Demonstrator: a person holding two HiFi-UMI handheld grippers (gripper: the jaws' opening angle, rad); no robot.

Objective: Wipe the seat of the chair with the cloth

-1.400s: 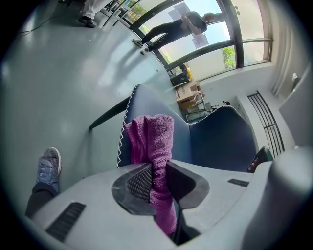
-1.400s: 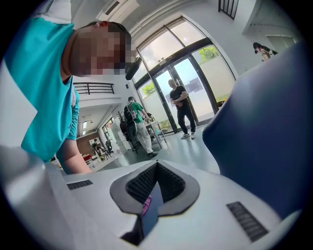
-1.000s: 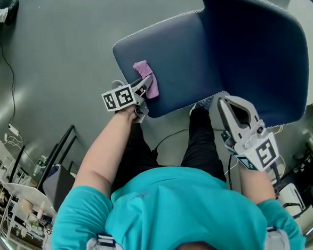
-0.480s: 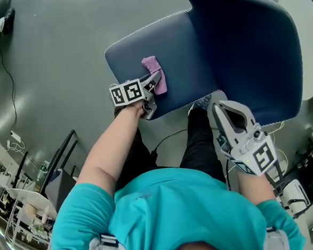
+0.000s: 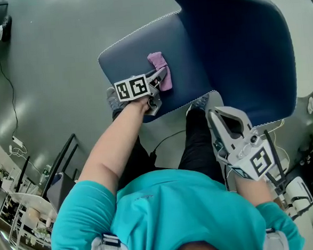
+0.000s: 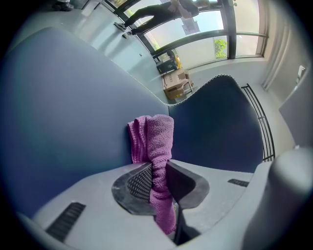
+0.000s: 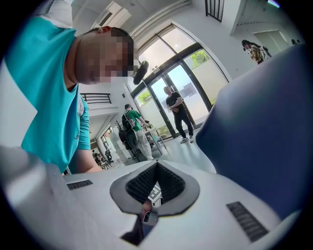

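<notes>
Cloth (image 5: 160,73) lengthwise across seat (image 5: 135,46), L gripper (image 6: 157,176)

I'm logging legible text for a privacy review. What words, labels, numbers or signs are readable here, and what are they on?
None readable.
Left marker cube and right marker cube: black-and-white square patterns, no letters.
Cardboard boxes by the window: any print too small to read.
</notes>
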